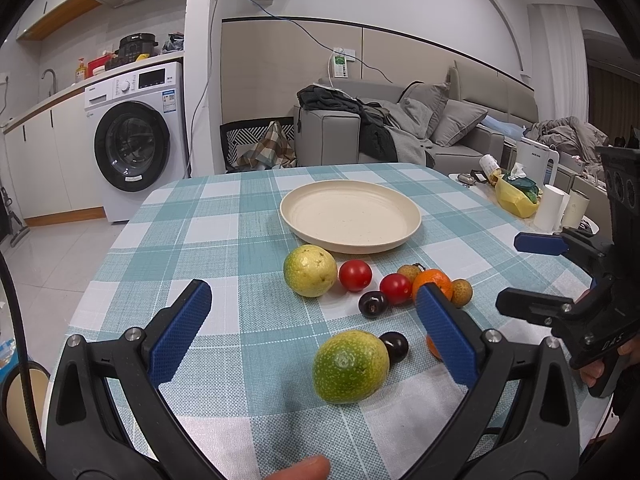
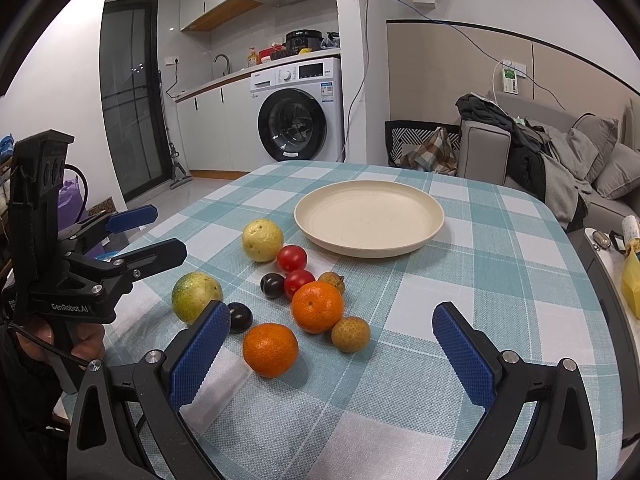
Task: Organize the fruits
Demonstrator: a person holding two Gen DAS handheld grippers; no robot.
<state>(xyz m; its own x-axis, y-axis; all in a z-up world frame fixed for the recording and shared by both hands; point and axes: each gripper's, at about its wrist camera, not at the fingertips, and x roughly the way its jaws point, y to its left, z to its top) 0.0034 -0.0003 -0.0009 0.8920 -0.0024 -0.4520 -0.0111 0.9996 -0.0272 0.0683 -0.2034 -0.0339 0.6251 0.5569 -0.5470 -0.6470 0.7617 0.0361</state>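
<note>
A cream plate (image 1: 350, 216) (image 2: 369, 216) stands empty on the checked tablecloth. In front of it lie a yellow-green fruit (image 1: 310, 270) (image 2: 262, 239), a green citrus (image 1: 350, 365) (image 2: 196, 296), two red tomatoes (image 1: 355, 275) (image 2: 292, 258), two dark plums (image 1: 373, 303) (image 2: 272, 285), two oranges (image 2: 317, 306) (image 2: 270, 349) and two small brown fruits (image 2: 351, 333). My left gripper (image 1: 312, 300) is open and empty, just short of the green citrus. My right gripper (image 2: 328, 316) is open and empty, above the oranges. Each gripper shows in the other's view.
The table's left edge (image 1: 120, 236) drops to a tiled floor with a washing machine (image 1: 136, 140) behind. A grey sofa (image 1: 400, 132) stands beyond the far edge. A side table at the right holds a yellow bag (image 1: 516, 200), paper rolls and a kettle.
</note>
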